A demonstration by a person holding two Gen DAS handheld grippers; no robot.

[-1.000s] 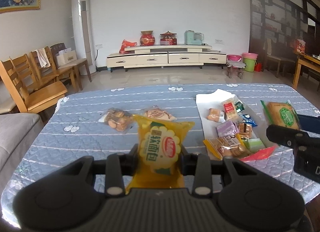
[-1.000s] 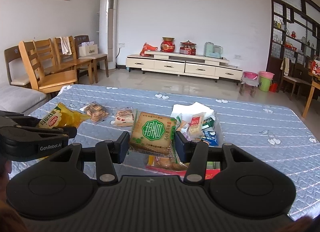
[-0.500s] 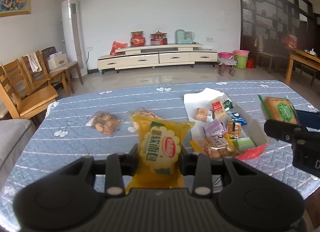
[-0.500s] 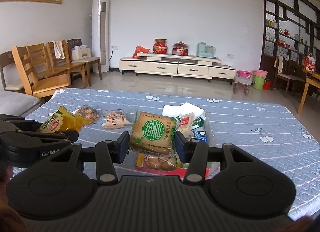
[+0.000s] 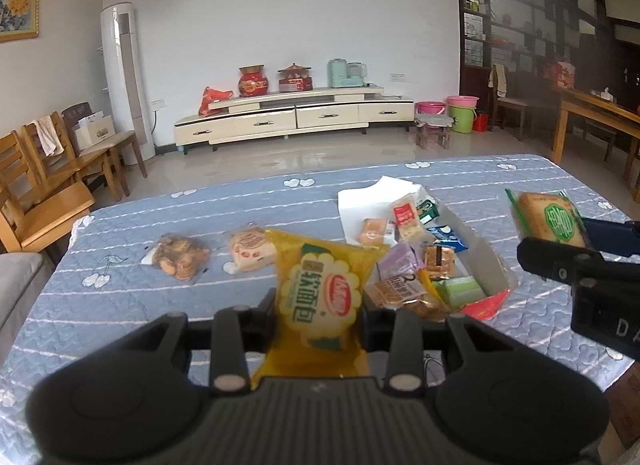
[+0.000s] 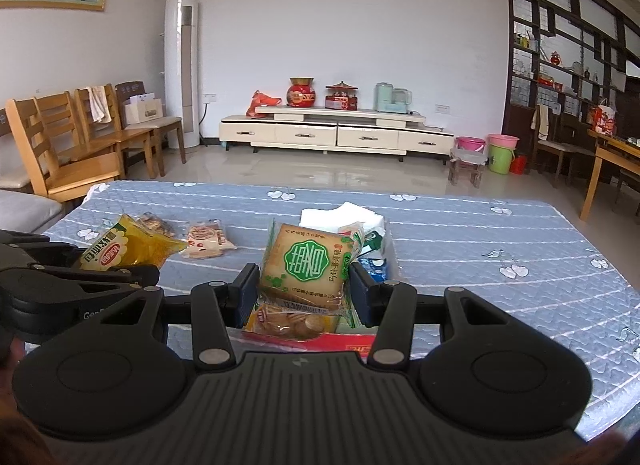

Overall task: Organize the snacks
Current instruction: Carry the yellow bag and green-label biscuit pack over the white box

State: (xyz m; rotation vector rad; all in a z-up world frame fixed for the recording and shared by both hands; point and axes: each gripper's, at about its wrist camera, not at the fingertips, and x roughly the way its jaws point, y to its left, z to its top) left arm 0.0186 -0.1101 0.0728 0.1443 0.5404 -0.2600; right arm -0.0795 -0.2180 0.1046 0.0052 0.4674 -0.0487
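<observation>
While it sat pinched upright between the jaws of the left gripper (image 5: 320, 311), the yellow bread packet (image 5: 320, 297) was held clear above the counter (image 5: 120, 297), which was covered in a blue quilted cloth with cherry prints. The right gripper (image 6: 301, 289) likewise had its jaws closed against the sides of a green-labelled biscuit pack (image 6: 306, 265), which was raised just over the white box (image 5: 484, 261) of mixed snacks. In the left wrist view that box lay open toward the right of the counter, crowded with small wrapped items: a purple packet (image 5: 398, 263), a red-and-white wafer pack (image 5: 406, 215), a blue wrapper (image 5: 446, 235) and a light green one (image 5: 460, 291). A red flap (image 5: 484, 303) stuck out at its near corner. Two loose snacks rested on the cloth to the left of the box, apart from it: a clear bag of round cookies (image 5: 178, 259) and, just beside it, a pale cake packet (image 5: 252, 251). Beyond the counter stood wooden chairs (image 6: 80, 153), a tall white air conditioner (image 6: 182, 73) and a cream TV cabinet (image 6: 336, 133) against the far wall.
</observation>
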